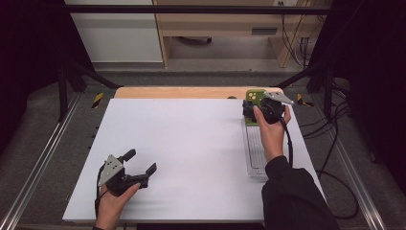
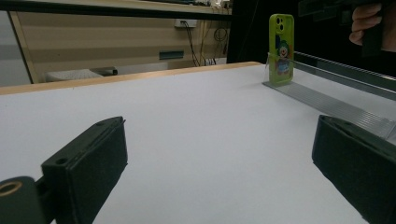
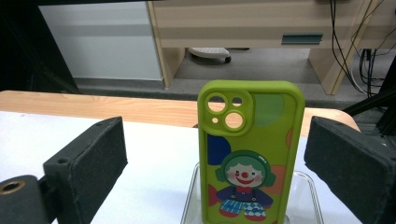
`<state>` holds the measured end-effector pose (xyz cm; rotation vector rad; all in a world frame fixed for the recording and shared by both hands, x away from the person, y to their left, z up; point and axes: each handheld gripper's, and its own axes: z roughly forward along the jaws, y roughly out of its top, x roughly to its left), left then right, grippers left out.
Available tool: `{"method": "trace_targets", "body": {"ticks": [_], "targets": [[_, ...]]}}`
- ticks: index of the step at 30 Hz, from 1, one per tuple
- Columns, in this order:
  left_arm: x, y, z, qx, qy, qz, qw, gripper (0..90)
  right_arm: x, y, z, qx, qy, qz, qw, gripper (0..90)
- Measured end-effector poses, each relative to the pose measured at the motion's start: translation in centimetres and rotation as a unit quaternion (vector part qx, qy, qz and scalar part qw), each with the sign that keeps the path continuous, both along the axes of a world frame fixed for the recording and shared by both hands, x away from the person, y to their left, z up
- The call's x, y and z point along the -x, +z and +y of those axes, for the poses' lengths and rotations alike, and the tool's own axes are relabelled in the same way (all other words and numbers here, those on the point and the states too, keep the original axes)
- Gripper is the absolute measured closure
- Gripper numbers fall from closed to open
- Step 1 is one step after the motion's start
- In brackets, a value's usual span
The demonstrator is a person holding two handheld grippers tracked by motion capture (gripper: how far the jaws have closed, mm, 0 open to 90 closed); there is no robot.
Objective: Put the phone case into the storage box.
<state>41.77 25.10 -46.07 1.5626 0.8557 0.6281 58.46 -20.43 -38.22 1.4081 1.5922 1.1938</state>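
The green phone case (image 3: 251,154) is seen standing upright in a clear rack (image 1: 255,153) at the far right of the white table (image 1: 182,148); its lower edge is cut off in the right gripper view. The right gripper (image 1: 249,106) is held wide apart around it, untouching. The left gripper (image 1: 140,162), spread wide, is held empty at the near left.

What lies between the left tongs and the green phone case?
Bare white table, seen in the left gripper view, between the left tongs and the green clown-printed phone case.

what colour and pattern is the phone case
Lime green with a cartoon clown print; the phone case shows best in the right gripper view.
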Motion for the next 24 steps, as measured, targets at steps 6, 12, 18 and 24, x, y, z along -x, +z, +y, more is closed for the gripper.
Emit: {"method": "trace_targets", "body": {"ticks": [6, 12, 18, 24], "targets": [[0.0, 0.0, 0.0, 0.002, 0.001, 0.000, 1.0000, 3.0, 0.7, 0.6, -0.2, 0.002, 0.006, -0.004, 1.0000, 4.8], [0.0, 0.0, 0.1, 0.002, 0.003, 0.001, 1.0000, 3.0, 1.5, 1.1, -0.7, -0.006, 0.013, -0.012, 0.9998, 4.8], [0.0, -0.1, 0.1, 0.000, 0.003, 0.001, 1.0000, 3.0, 2.4, 1.6, -0.9, -0.011, 0.019, -0.020, 0.9995, 4.9], [0.0, -0.1, 0.2, 0.000, 0.006, 0.000, 1.0000, 3.0, 3.3, 2.0, -0.9, -0.014, 0.022, -0.024, 0.9994, 5.2]]}}
